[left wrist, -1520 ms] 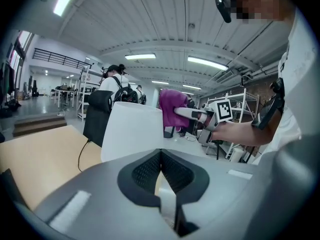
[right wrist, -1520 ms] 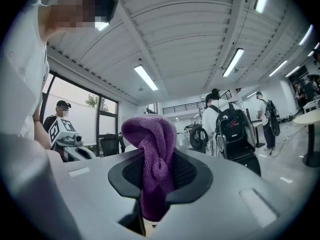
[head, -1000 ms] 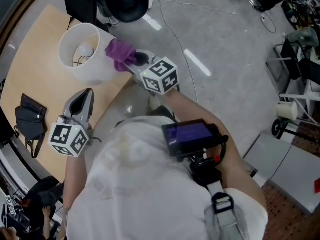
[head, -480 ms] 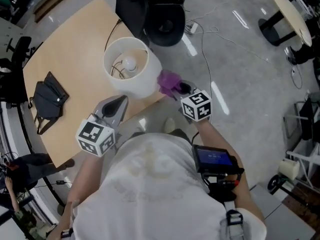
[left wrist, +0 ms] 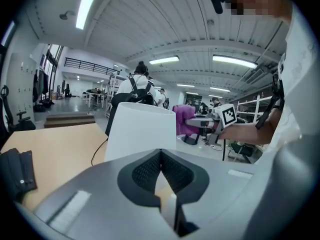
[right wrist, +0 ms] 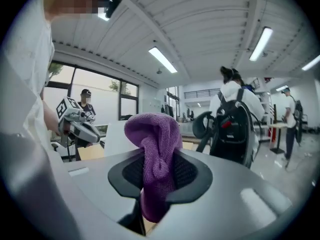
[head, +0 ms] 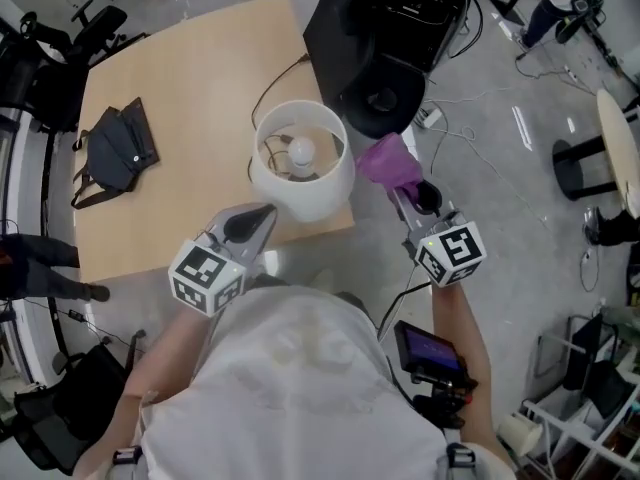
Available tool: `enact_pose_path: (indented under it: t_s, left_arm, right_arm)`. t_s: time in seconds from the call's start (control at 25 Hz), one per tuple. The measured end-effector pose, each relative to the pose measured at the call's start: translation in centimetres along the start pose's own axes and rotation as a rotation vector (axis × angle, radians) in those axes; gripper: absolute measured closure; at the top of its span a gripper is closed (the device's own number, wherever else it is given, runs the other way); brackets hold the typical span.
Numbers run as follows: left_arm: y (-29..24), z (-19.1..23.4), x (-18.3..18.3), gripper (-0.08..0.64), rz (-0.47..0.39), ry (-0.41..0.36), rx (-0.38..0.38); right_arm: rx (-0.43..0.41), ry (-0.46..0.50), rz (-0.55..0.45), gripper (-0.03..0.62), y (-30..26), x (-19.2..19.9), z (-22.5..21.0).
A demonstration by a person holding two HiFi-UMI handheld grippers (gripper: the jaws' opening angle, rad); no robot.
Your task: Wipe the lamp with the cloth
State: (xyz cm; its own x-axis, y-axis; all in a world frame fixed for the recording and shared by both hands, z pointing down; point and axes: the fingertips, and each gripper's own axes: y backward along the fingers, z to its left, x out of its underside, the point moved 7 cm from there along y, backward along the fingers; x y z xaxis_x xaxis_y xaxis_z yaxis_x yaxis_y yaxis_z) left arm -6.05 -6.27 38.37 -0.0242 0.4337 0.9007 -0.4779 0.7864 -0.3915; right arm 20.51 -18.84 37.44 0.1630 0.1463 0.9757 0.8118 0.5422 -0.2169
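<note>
I'm pinching the cloth (head: 388, 163) in my right tool (head: 408, 194) just beside the lamp (head: 312, 200), with my left tool (head: 262, 214) pressed together and empty. Next, I likely need to press the cloth onto the shade.

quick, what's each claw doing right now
Left claw: closed, nothing in it.
Right claw: closed on the purple cloth.
</note>
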Motion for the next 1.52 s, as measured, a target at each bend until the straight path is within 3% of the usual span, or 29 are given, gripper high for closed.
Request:
enact_pose_path:
  t_s: [0.12,0.36,0.48,0.56,0.68,0.92,1.0,1.12,1.24,1.44,1.52]
  left_arm:
    - [0.2,-0.5,0.1,0.558,-0.018,0.021,-0.043]
    - [1.5,-0.8,0.5,0.558,-0.058,0.068,-0.136]
    - [2.6,-0.4,0.9,0.558,-0.076,0.077,-0.175]
    - [3.6,-0.2,1.2,0.558,-0.092,0.084,-0.208]
    - [5.1,0.1,1.6,0.558,-0.120,0.104,-0.265]
    - [7.6,1.0,3.5,0.558,-0.106,0.150,-0.324]
    - [7.7,1.0,3.8,0.558,-0.095,0.156,-0.323]
    - [7.5,0.5,3.7,0.558,-0.079,0.149,-0.307]
    - [7.3,0.2,3.3,0.558,-0.067,0.137,-0.297]
    - [7.1,-0.1,2.9,0.558,-0.054,0.126,-0.305]
    - [7.1,0.1,3.0,0.558,-0.047,0.121,-0.304]
  right_arm:
    - [-0.169,0.197,0.001,0.491,-1.9,-5.8,0.3]
    - [-0.432,0.629,0.176,0.492,-8.5,-13.4,3.5]
    - [-0.554,0.924,0.374,0.491,-12.3,-13.7,6.2]
    - [-0.569,1.104,0.500,0.491,-14.8,-12.7,7.8]
    - [-0.601,1.228,0.598,0.492,-17.1,-10.9,10.0]
    - [-0.849,1.254,0.792,0.492,-16.3,-9.1,11.7]
    - [-0.826,1.277,0.808,0.492,-16.2,-9.5,11.1]
    - [-0.693,1.241,0.709,0.492,-16.2,-11.4,10.0]
    - [-0.601,1.060,0.548,0.491,-15.3,-13.7,8.4]
    - [-0.538,0.605,0.166,0.491,-11.4,-16.3,5.0]
    - [-0.499,0.465,0.041,0.489,-9.4,-16.2,3.5]
